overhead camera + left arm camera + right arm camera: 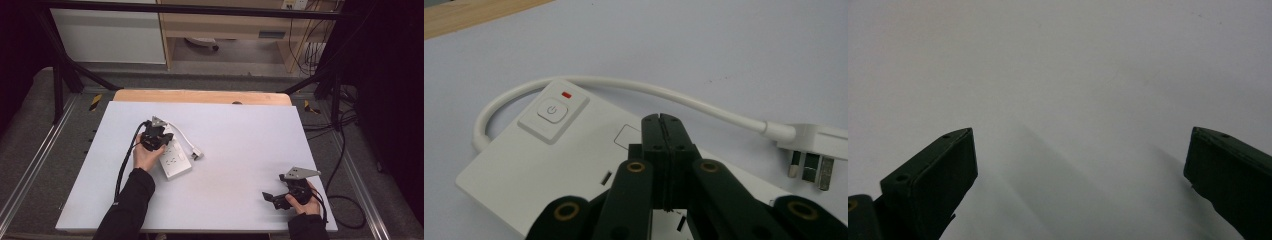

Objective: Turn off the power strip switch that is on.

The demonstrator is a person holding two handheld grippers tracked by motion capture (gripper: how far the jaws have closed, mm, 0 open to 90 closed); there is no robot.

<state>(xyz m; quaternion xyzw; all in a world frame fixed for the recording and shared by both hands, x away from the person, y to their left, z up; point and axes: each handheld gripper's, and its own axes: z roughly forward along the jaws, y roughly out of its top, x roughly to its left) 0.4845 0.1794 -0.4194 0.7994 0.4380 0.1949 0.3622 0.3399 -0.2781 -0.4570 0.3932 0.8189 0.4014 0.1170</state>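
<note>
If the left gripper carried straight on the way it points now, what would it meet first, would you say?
Most likely the power button on the white power strip. The left gripper, jaws shut on nothing, hangs just above the strip's face and points roughly toward the button; how high above it is hard to judge.

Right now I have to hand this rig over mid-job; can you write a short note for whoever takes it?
Left gripper: jaws shut with nothing between them, tips poised over the white power strip, short of its power button.
Right gripper: jaws open and empty, resting near the front right of the white table, apart from the strip.
Power strip: lies flat at left centre of the table; its cable loops round to the plug, which lies unplugged on the table beside it.
Done: left gripper is closed and lined up over the strip.
Left: probably pressing the button with the closed tips; whether it is pressed already I cannot tell.
</note>
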